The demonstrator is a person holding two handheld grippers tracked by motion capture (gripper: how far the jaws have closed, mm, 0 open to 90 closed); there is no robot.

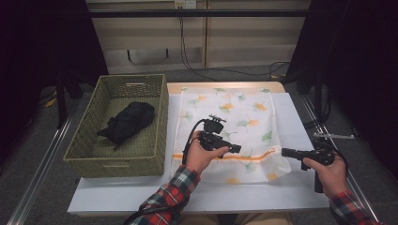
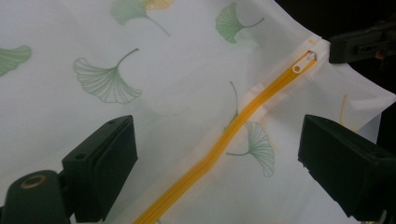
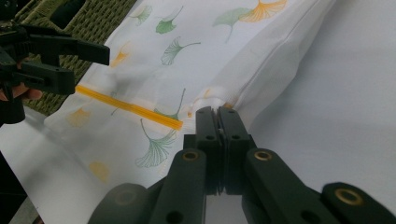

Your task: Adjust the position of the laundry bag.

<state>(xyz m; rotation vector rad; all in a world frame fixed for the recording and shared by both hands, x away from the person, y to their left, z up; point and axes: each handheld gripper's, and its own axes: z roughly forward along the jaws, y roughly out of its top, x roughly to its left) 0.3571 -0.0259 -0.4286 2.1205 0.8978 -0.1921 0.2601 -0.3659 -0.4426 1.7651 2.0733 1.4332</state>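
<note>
- Leftmost, woven basket [image 1: 84, 145] at nine o'clock on the white worktop [image 1: 117, 192], with a black bundle [image 1: 127, 121] lying inside; parked clear of the work, untouched by either gripper.
- Next, white mesh bag with ginkgo-leaf print [image 1: 234, 112] spread flat at the centre of the worktop, just beside the basket, orange zipper [image 1: 244, 157] running along its near edge from nine towards three o'clock; laid out flat, probably so the zipper can be reached and worked.
- Then left gripper [image 2: 217, 154] poised over the zipper's middle stretch, jaws wide apart and straddling the orange line, pads pressing on nothing; released, seemingly lined up to come down on the zipper or the cloth beside it.
- Left hand [image 1: 202, 157] wrapped round the gripper body, forearm in a plaid sleeve entering from six o'clock, gripper pointing towards three o'clock.
- Rightmost, right gripper [image 3: 218, 122] clenched on the bag's corner at the zipper's end, near the white pull tab [image 2: 303, 63]; likely anchoring the cloth taut.
- Right hand [image 1: 328, 171] at four o'clock, gripper level and aimed towards nine o'clock.
</note>
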